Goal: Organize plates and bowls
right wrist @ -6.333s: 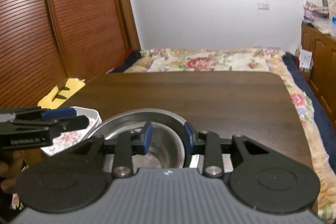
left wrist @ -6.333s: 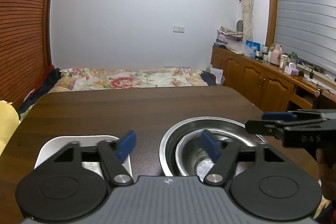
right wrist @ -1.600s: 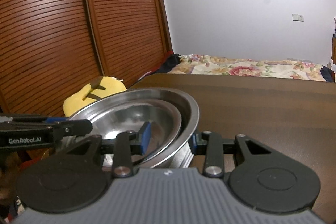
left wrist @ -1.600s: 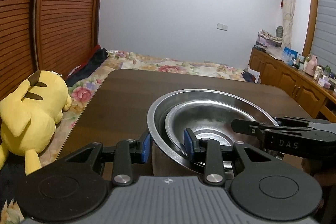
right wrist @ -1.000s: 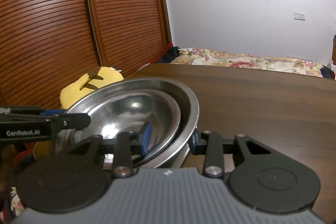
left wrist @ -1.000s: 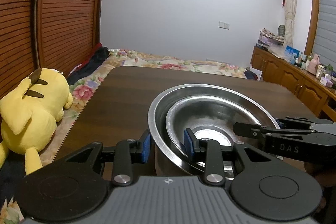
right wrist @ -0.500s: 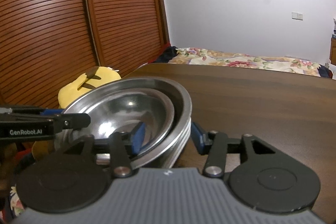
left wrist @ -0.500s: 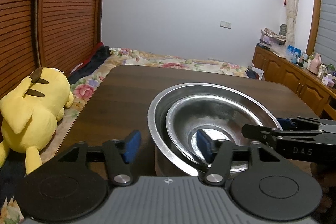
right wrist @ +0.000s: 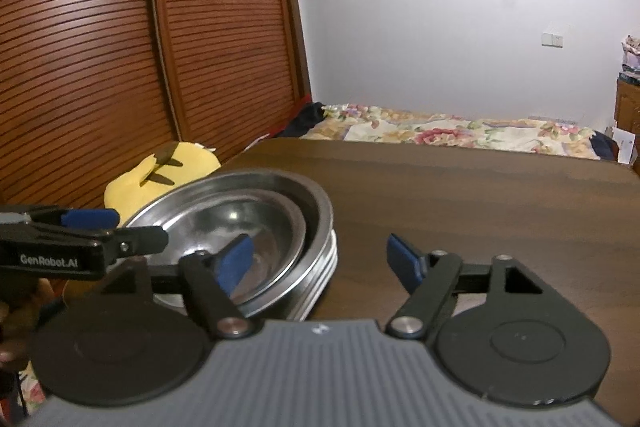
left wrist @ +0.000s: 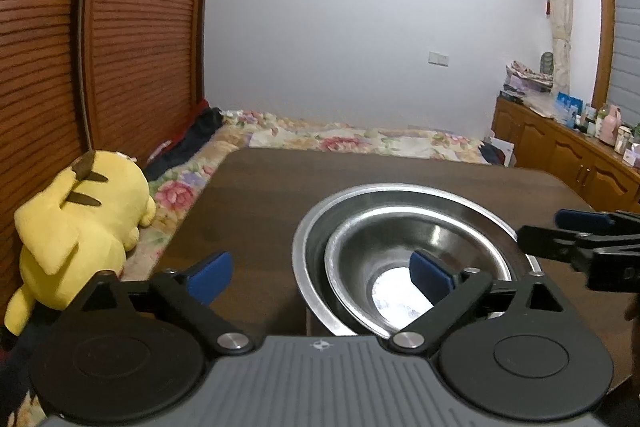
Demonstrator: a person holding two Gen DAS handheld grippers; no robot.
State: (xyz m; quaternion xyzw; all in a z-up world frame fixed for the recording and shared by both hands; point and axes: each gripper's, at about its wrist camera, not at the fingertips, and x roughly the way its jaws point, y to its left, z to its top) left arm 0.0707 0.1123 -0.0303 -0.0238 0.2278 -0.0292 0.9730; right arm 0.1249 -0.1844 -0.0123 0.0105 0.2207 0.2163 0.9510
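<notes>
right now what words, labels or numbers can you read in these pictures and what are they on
"GenRobot.AI": white print on the side of the left gripper, seen from the right wrist view.
Small logo mark on each gripper's grey housing: no letters, not readable.
Items on the wooden sideboard: too small and blurred to read.
Nothing else carries text.

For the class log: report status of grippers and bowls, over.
Left gripper and right gripper opening, astride the rim, gripping nothing. Nested steel bowls on the table. Nothing in the way.
</notes>
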